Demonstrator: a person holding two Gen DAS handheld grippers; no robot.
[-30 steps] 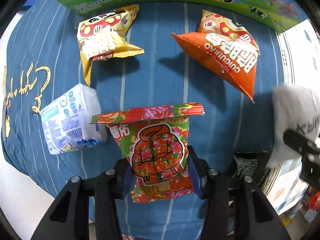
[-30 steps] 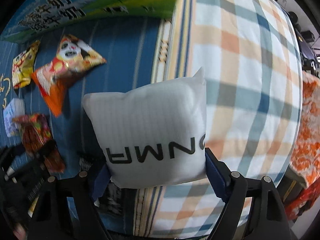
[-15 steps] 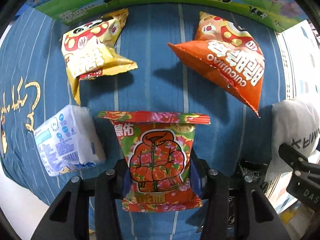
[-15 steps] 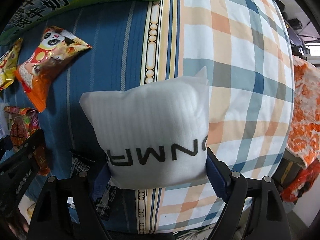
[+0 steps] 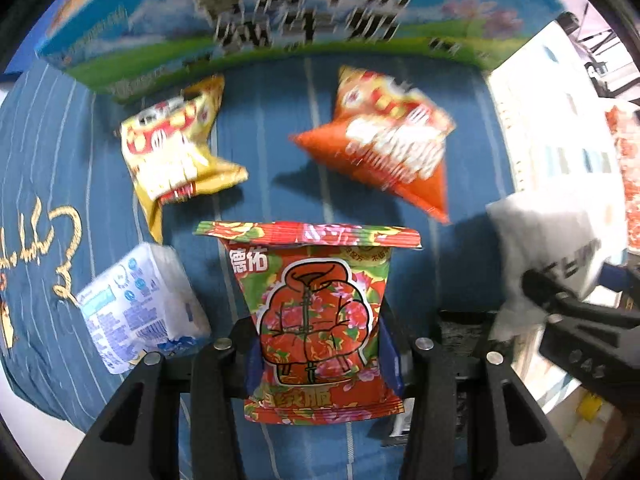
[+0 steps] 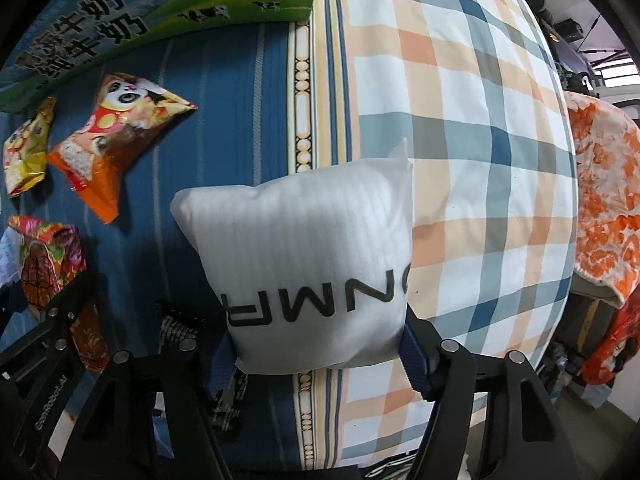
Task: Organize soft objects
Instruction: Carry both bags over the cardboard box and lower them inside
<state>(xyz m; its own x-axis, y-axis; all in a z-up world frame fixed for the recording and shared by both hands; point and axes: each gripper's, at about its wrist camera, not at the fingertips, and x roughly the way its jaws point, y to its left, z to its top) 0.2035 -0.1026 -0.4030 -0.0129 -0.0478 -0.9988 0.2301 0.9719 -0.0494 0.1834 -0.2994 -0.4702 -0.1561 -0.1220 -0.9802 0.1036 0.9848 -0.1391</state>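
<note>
Nearest to us, our left gripper (image 5: 320, 354) is clenched on a red floral snack pouch (image 5: 316, 316), its blue pads pressed against the pouch's two sides and holding it upright above the blue striped cloth (image 5: 264, 148). Our right gripper (image 6: 320, 354) likewise grips a white pillow pouch (image 6: 308, 268) printed with black letters, raised over the seam where the blue cloth meets a plaid sheet (image 6: 460, 100). Just left of the floral pouch, a white tissue pack (image 5: 140, 308) lies on the blue cloth. Farther on, a yellow snack bag (image 5: 176, 152) and an orange snack bag (image 5: 384, 144) rest apart from each other on the same cloth. Beyond them stands a milk carton box (image 5: 280, 28) with a green-and-blue printed side. Off to the far right, in the right wrist view, an orange-and-white patterned fabric (image 6: 600, 200) drapes beside the plaid sheet.
</note>
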